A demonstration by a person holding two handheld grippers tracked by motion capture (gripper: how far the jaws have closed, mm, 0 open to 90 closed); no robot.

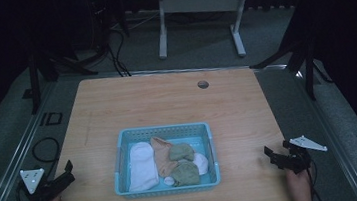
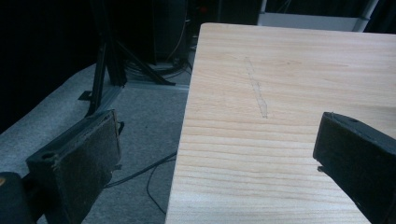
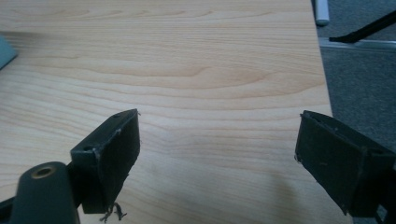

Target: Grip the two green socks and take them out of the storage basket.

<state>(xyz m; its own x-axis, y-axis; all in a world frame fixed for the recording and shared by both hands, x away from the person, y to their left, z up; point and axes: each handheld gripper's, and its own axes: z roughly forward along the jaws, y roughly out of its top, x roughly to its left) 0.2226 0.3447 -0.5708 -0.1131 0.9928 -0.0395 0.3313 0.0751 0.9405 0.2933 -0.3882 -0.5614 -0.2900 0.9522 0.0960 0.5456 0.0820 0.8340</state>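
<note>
Dim overall, surroundings nearly black; the table [image 1: 166, 101] is evenly lit and slightly soft.

Dark lab, tripod stands [image 1: 37, 70], floor cables [image 1: 116, 51]

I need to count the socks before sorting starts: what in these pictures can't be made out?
- High view: the socks overlap in the blue basket, so their count and pairing stay unclear.
- High view: a small white thing by the basket's near wall is too small to identify.
- Right gripper view: the basket is cut off by the left edge.

Basket [image 1: 122, 156] corner cut by right gripper view's left edge; lower socks [image 1: 186, 173] overlapped, partly hidden.
</note>
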